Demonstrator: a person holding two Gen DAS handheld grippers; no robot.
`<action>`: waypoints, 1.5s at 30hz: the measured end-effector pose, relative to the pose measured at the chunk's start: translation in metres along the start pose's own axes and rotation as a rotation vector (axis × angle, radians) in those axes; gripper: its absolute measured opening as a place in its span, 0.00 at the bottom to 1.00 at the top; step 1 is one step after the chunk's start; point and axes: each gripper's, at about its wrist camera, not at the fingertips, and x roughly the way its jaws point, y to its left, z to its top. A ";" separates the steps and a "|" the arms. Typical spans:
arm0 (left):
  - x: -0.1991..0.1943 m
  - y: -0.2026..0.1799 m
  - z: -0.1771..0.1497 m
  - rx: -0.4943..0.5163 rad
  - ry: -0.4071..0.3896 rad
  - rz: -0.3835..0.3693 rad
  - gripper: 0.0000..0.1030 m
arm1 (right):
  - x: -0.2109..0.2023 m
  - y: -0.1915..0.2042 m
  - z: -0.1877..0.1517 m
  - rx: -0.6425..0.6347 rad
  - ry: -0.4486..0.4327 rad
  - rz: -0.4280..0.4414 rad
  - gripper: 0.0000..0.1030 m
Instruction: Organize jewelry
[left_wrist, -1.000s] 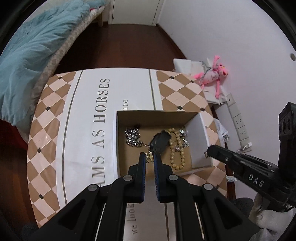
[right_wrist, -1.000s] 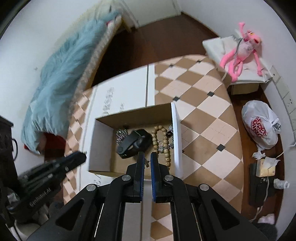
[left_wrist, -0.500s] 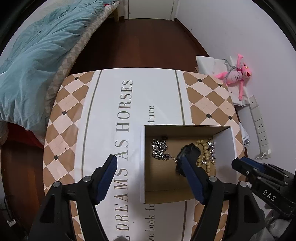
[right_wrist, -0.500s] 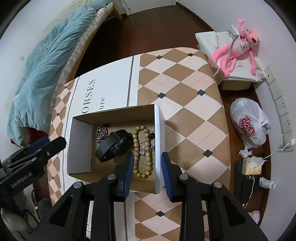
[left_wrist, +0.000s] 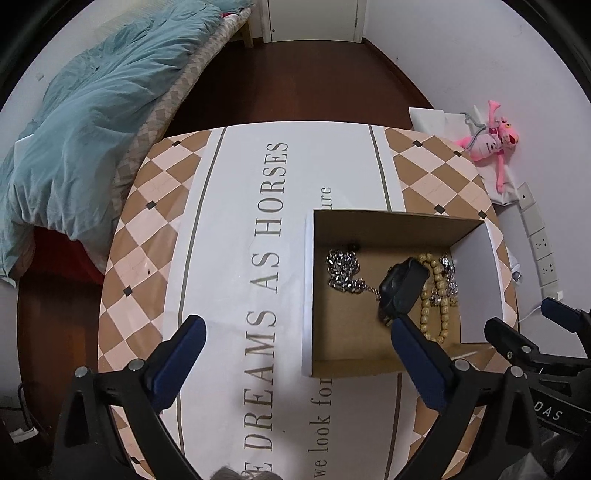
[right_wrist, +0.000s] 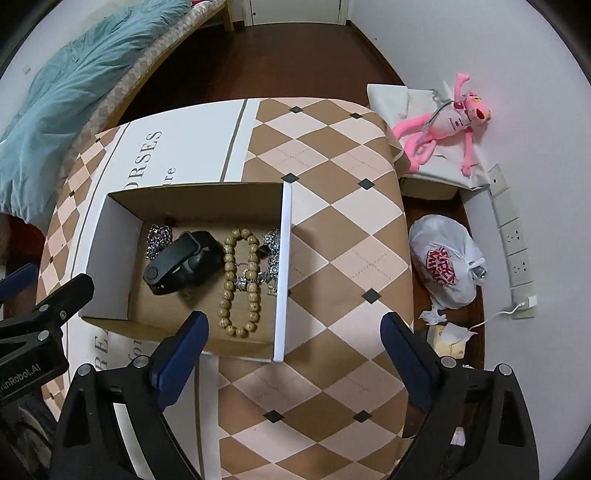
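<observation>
Left gripper (left_wrist: 295, 334) is spread wide and holds nothing, poised above the table (left_wrist: 229, 236) with its checked and lettered cloth. Ahead and to its right sits the cardboard box (left_wrist: 384, 225), open at the top. Inside, a silver chain (left_wrist: 341, 269) lies toward the near-left part, a black wristband (left_wrist: 400, 286) in the middle just beyond the right fingertip (left_wrist: 400, 328), and a wooden bead bracelet (left_wrist: 436, 295) beside it. Further right the other gripper's black body shows at the frame edge.

Right gripper (right_wrist: 293, 332), in its own view, is likewise spread wide and empty. Its left fingertip (right_wrist: 195, 325) overlaps the box's (right_wrist: 282, 266) near edge. Ahead and to the left lie the black wristband (right_wrist: 181, 262), the bead bracelet (right_wrist: 240, 280) and the silver chain (right_wrist: 157, 238). Off to the far right, past the table (right_wrist: 332, 206), are a pink plush toy (right_wrist: 439, 122) and a white plastic bag (right_wrist: 445, 266).
</observation>
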 end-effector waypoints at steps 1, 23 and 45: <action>-0.002 0.000 -0.002 -0.001 -0.003 -0.001 0.99 | -0.001 0.000 -0.002 0.001 -0.003 -0.002 0.94; -0.152 0.005 -0.074 -0.016 -0.268 -0.020 0.99 | -0.161 -0.003 -0.088 0.036 -0.299 -0.002 0.95; -0.249 0.011 -0.107 -0.037 -0.410 -0.011 0.99 | -0.292 0.000 -0.134 0.036 -0.506 -0.022 1.00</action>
